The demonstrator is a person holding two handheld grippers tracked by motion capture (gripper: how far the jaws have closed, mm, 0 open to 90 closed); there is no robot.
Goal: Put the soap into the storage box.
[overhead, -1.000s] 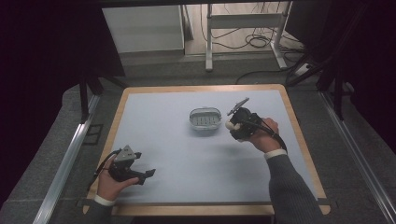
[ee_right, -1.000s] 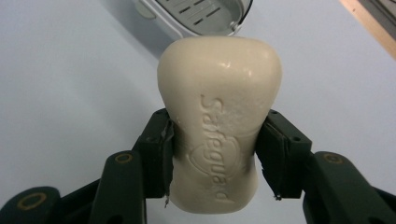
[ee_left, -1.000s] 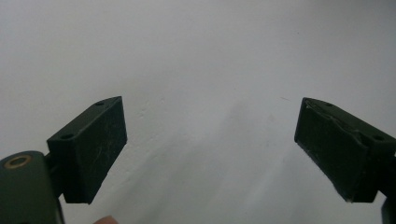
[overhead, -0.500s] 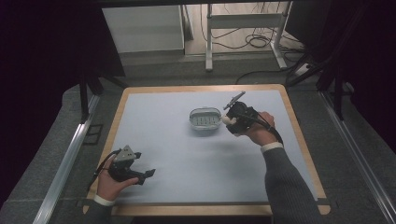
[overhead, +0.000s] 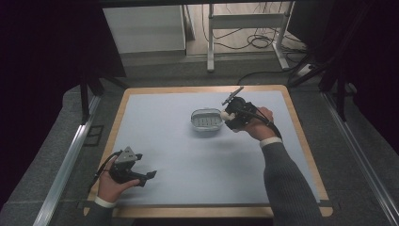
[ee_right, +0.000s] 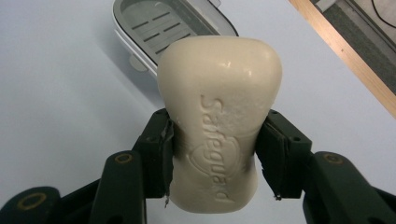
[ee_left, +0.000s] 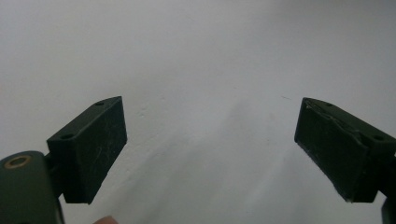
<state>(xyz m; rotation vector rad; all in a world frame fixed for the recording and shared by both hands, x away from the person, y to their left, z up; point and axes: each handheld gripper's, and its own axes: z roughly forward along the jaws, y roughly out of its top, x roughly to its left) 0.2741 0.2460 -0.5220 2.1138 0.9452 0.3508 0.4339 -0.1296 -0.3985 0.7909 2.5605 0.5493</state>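
Right gripper, jaws clamped on smooth cream soap bar, has shifted nearer the slotted grey soap dish; left gripper wide open, empty.

Grey floor, white cabinet, tangled cables behind.

You can read one word, "Safeguard", pressed in raised-edged letters into the face of the cream soap bar; in your right gripper view it runs lengthwise along the bar, from near the top down toward the bottom end; beside it sits a faint curved emblem line; no other writing, number or sign is legible to you.
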